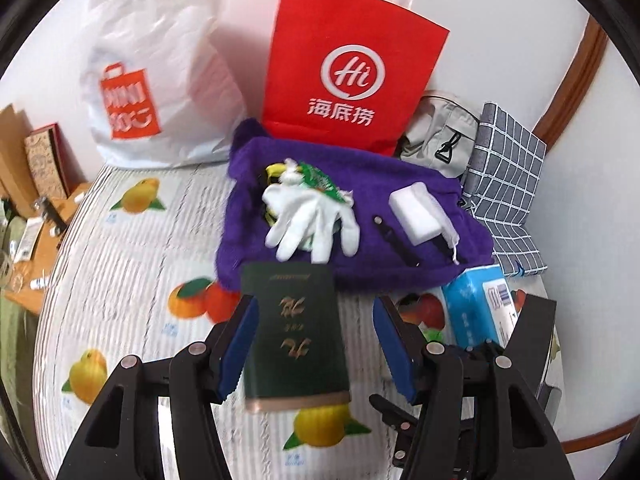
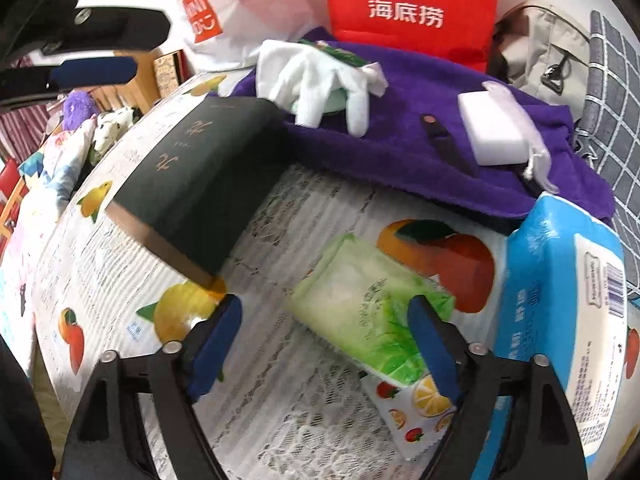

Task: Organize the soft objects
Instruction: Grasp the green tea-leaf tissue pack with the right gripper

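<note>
Red paper bag (image 1: 352, 68) w/ white "Hi" logo, far; white plastic bag (image 1: 156, 92) reads "MINISO". Left gripper (image 1: 312, 344) half-open round dark green gold-lettered box (image 1: 294, 336), grip unclear. Right gripper (image 2: 326, 344) wide open, holding nothing, over green wipes pack (image 2: 368, 312).

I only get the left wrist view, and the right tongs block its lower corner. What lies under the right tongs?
Observer: A soft green plastic packet of wipes lies flat on the fruit-print tablecloth. It sits between the open right tongs and is not pinched.
Operator: Is anything tucked beneath that packet?
Observer: Yes. A small flat sachet printed with lemons and strawberries sticks out from under its near end.
</note>
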A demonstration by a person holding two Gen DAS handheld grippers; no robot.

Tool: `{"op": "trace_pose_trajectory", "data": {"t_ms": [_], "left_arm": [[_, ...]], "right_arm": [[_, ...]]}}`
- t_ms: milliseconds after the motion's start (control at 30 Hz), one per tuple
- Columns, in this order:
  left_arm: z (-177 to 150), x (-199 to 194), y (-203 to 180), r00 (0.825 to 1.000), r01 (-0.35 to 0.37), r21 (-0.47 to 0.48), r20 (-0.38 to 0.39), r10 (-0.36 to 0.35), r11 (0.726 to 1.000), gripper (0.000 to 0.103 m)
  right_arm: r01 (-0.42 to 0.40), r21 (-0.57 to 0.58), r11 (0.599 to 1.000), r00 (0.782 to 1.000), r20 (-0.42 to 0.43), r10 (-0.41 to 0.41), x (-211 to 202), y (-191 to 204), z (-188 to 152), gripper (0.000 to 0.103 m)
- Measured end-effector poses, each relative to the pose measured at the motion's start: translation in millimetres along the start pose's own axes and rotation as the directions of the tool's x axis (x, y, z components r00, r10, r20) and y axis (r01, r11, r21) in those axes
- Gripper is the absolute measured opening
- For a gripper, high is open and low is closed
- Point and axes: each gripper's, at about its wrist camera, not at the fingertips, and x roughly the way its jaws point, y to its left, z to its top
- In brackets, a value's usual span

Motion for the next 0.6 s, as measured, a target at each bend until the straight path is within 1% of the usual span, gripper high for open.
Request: {"op": "trace_pose_trajectory", "data": {"t_ms": [67,167,300,367,400,433,467,500,533,600], "left_arm": [[-6.0,-3.5,4.9,1.0,0.0,-0.012,0.001,0.0,1.0,0.057],[-19.3,-9.3,14.6,1.0,0.017,-0.042,0.001,-0.017,0.999,0.057],[-35.2,-13.9,25.1,0.999,0.037,-0.077,-0.006,-0.038,0.996,0.057],[-41.9,-17.1,29.6,0.999,0.036,-0.084,-0.007,-0.037,0.996,0.057],[-44.0,-18.6,30.8,0.999,0.035,-0.087,-0.007,-0.035,0.996,0.057],[-46.7,-21.2,32.6,0.999,0.034,-0.091,-0.005,-0.035,0.995,0.057],[-48.6,-23.0,34.2,0.999,0.035,-0.095,-0.003,-0.036,0.995,0.057],[-51.1,-25.4,36.2,0.999,0.037,-0.102,-0.002,-0.038,0.994,0.057],[-53.6,-27.5,37.9,0.999,0.042,-0.106,0.001,-0.042,0.993,0.057],[-58.1,-30.4,40.0,0.999,0.049,-0.114,0.004,-0.049,0.992,0.057]], "right_arm": [[-0.001,-0.01,1.0,1.0,-0.003,0.001,0.0,2.1,-2.7,0.089],[-0.03,-0.028,0.999,1.0,-0.002,0.03,-0.2,4.9,-7.3,0.094],[-0.039,-0.005,0.999,0.999,-0.002,0.039,-1.2,3.5,-7.1,0.094],[-0.001,-0.017,1.0,1.0,-0.012,0.0,-1.7,5.3,-6.4,0.088],[0.027,-0.033,0.999,0.999,-0.019,-0.027,-2.9,7.5,-6.7,0.076],[0.043,-0.045,0.998,0.999,-0.028,-0.044,-5.2,9.3,-7.3,0.062],[0.039,-0.041,0.998,0.998,-0.039,-0.041,-8.9,8.7,-8.6,0.055],[0.021,-0.022,1.0,0.998,-0.051,-0.022,-11.8,7.5,-9.4,0.045],[-0.021,0.008,1.0,0.998,-0.065,0.021,-15.9,6.0,-11.4,0.043],[-0.062,0.024,0.998,0.996,-0.068,0.064,-21.5,4.8,-15.4,0.044]]}}
